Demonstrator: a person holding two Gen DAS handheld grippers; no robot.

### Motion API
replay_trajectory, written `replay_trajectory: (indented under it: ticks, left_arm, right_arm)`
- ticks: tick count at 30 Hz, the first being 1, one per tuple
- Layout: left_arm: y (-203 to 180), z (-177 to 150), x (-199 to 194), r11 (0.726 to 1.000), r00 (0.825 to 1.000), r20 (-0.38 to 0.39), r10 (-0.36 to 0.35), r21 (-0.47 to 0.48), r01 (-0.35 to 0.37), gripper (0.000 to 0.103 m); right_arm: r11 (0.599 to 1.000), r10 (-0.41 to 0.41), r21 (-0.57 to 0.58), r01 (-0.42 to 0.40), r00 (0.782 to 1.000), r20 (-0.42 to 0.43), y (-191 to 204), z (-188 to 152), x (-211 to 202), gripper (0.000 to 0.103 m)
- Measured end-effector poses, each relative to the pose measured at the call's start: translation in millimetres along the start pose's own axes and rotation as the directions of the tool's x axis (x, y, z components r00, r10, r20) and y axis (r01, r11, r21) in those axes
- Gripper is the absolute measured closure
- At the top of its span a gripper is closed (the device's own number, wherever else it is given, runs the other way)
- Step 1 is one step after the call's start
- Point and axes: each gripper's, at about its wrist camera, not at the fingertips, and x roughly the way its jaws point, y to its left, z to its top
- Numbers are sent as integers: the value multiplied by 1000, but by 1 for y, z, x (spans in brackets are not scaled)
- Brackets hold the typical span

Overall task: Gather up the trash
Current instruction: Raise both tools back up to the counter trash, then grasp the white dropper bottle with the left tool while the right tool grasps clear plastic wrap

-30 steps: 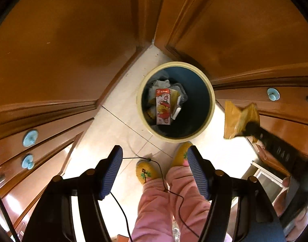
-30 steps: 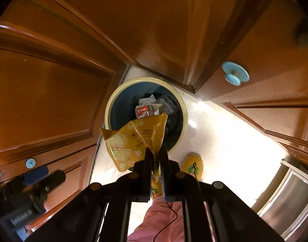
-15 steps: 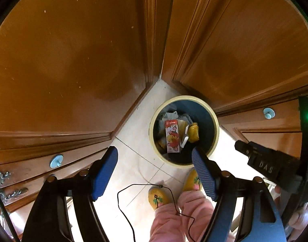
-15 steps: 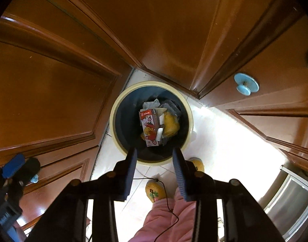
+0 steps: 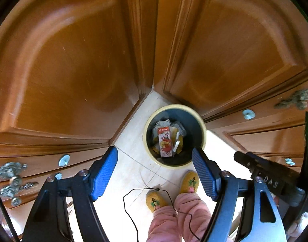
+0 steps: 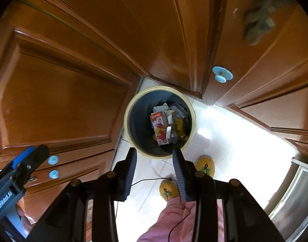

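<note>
Right wrist: bin trash jumbled; far handle blurred.

Doors: varnished wood, glossy, a few fine scratches. Floor: pale tile, polished, strong glare. Bin: smooth plastic, cream rim, dark inner wall. Carton in bin: printed card, slight sheen; crinkled film wrappers beside it. Left claw pads: blue, ribbed, matt. Knob: pale blue, smooth. Slippers: yellow knit cloth.
</note>
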Motion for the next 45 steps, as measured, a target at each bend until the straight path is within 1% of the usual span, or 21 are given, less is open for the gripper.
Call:
replay_trajectory:
  ticks: [4, 6, 8, 10, 13, 16, 17, 19, 21, 22, 25, 27, 30, 33, 34, 35, 37, 38, 40, 45]
  left_arm:
    - [-5, 5, -54, 1000, 998, 59, -26, 11, 26, 29]
    - [-8, 10, -90, 999, 994, 99, -47, 24, 45, 29]
    - [-13, 14, -128, 997, 987, 146, -73, 42, 67, 28]
    - [-19, 18, -161, 995, 978, 190, -87, 58, 77, 24]
    - [-30, 26, -217, 990, 955, 267, -126, 91, 105, 21]
    - [-44, 35, -274, 982, 921, 350, -172, 132, 133, 18]
    - [-47, 37, -286, 980, 911, 369, -181, 147, 135, 17]
    - [-56, 43, -317, 973, 887, 414, -206, 181, 141, 16]
    - [-67, 50, -345, 967, 856, 465, -225, 213, 138, 14]
    - [-73, 53, -358, 964, 841, 489, -234, 229, 135, 10]
    - [-85, 62, -389, 957, 797, 548, -254, 262, 125, 4]
    - [-94, 69, -405, 952, 778, 569, -266, 281, 120, 3]
    - [-110, 84, -426, 948, 759, 589, -277, 298, 116, 3]
    - [-128, 104, -435, 948, 753, 597, -277, 299, 112, 2]
    - [-133, 112, -434, 949, 753, 598, -274, 296, 110, 2]
    - [-138, 121, -428, 950, 755, 598, -270, 293, 108, 2]
    - [-151, 144, -418, 953, 765, 590, -258, 287, 100, 2]
    - [-156, 154, -409, 955, 769, 588, -249, 282, 94, 2]
    - [-171, 178, -396, 960, 782, 583, -222, 271, 71, 2]
    - [-213, 249, -352, 969, 841, 515, -163, 242, 40, 2]
  right_arm:
    - [999, 42, -28, -40, 998, 51, 18, -9, -54, 66]
    - [997, 57, -54, -53, 994, 89, 30, -13, -90, 66]
    - [995, 73, -79, -63, 988, 136, 40, -15, -127, 66]
    - [993, 80, -98, -62, 979, 189, 50, -16, -164, 66]
    - [992, 83, -117, -51, 955, 284, 61, -18, -224, 66]
    - [993, 66, -117, -22, 920, 387, 66, -20, -285, 66]
    - [993, 63, -114, -17, 909, 412, 66, -21, -299, 66]
    - [994, 45, -107, 6, 882, 469, 66, -22, -333, 66]
    - [995, 28, -99, 27, 860, 509, 65, -21, -367, 66]
    - [995, 20, -96, 35, 852, 522, 63, -19, -381, 66]
    - [993, -9, -90, 73, 823, 569, 58, -14, -427, 66]
    - [991, -27, -92, 101, 803, 596, 54, -9, -452, 66]
    - [987, -58, -83, 141, 779, 624, 47, 7, -484, 63]
    - [988, -53, -80, 135, 767, 639, 38, 29, -508, 59]
    - [988, -53, -77, 132, 766, 641, 34, 42, -515, 59]
    - [988, -54, -75, 133, 766, 640, 32, 51, -518, 59]
    - [989, -49, -78, 127, 770, 636, 27, 79, -525, 59]
    - [989, -38, -85, 118, 774, 632, 22, 97, -526, 59]
    - [990, -15, -101, 99, 781, 624, 15, 127, -526, 59]
    - [990, 46, -133, 38, 817, 574, -6, 211, -500, 59]
